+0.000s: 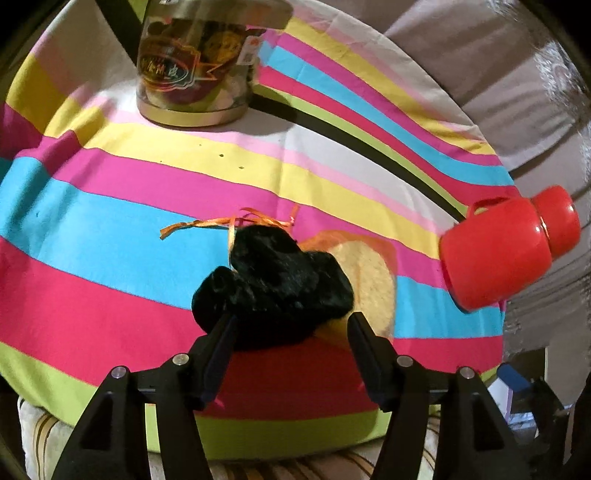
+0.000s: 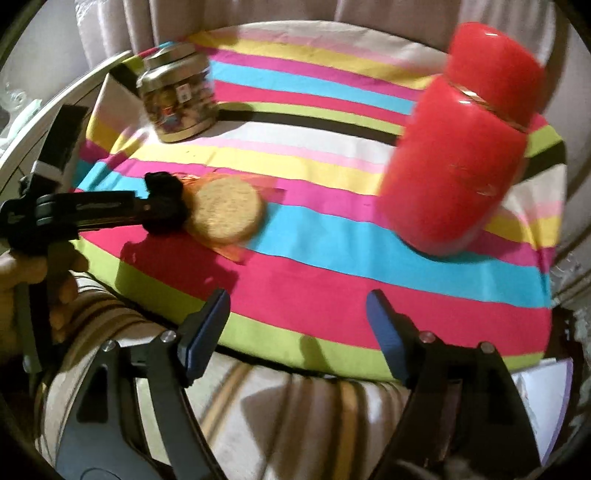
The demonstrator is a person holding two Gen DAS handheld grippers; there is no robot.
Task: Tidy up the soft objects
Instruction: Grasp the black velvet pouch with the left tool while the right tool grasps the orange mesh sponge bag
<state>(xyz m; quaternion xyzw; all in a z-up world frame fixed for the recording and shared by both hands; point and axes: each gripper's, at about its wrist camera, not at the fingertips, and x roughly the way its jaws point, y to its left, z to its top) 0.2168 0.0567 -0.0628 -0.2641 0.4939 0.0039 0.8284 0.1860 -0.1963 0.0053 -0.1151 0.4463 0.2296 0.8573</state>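
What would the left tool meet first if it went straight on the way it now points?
Most likely the black plush bundle, which lies right ahead of the open left tool, between its fingertips. The yellow round pad lies just behind; depth is hard to judge.

A round table (image 2: 332, 291) stood ahead of the jaws, covered by a cloth (image 1: 110, 221) striped in pink, blue, yellow, green, white and black. The cloth hung over the near edge, just below the jaw tips. Beneath that edge, close under the jaws, lay a cushioned seat (image 2: 280, 417) in cream fabric with brown and yellow stripes. Beyond the far rim of the table, pale grey-pink curtains (image 2: 236, 14) hung in folds. A white curved frame (image 2: 55, 110) ran to the left of the jaws. Lighting was hard and directional, throwing sharp shadows across the cloth.
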